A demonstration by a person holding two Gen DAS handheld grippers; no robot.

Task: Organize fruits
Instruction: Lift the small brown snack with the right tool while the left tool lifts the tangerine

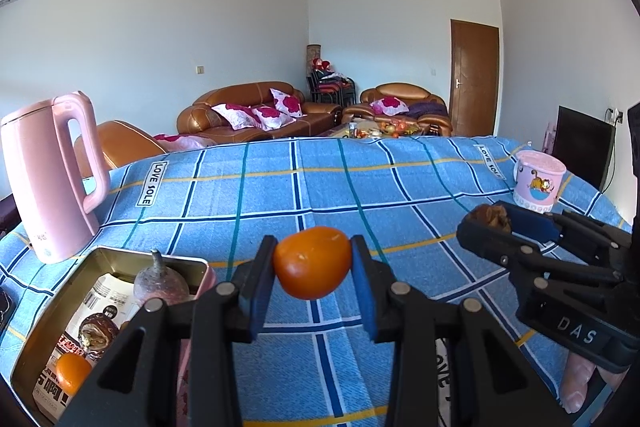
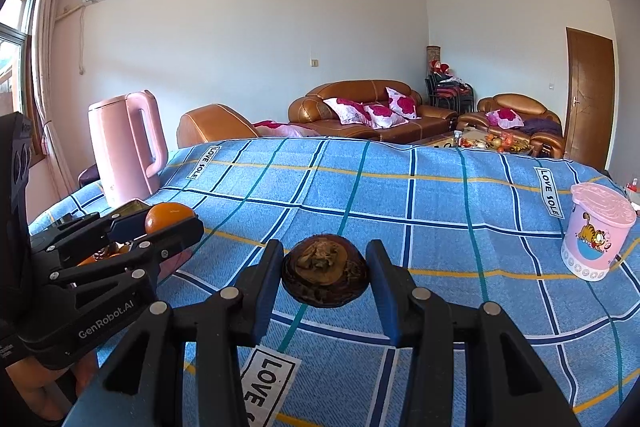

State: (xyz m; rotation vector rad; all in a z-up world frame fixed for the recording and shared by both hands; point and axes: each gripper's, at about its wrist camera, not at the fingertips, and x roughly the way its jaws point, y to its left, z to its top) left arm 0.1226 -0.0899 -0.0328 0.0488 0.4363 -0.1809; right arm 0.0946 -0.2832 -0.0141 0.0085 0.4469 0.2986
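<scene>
My left gripper [image 1: 313, 263] is shut on an orange fruit [image 1: 312, 262] and holds it above the blue checked cloth. It also shows in the right wrist view [image 2: 168, 223] with the orange fruit [image 2: 166, 217]. My right gripper [image 2: 325, 271] is shut on a dark brown mangosteen [image 2: 325, 271], also seen in the left wrist view [image 1: 490, 217]. A metal tin [image 1: 52, 319] at lower left holds a purple fruit [image 1: 160, 285], a brown fruit [image 1: 94, 337] and an orange [image 1: 72, 373].
A pink kettle [image 1: 52, 175] stands left of the tin. A pink lidded cup [image 2: 596, 231] stands at the right on the blue checked tablecloth [image 1: 320, 187]. Brown sofas [image 1: 256, 115] stand behind the table.
</scene>
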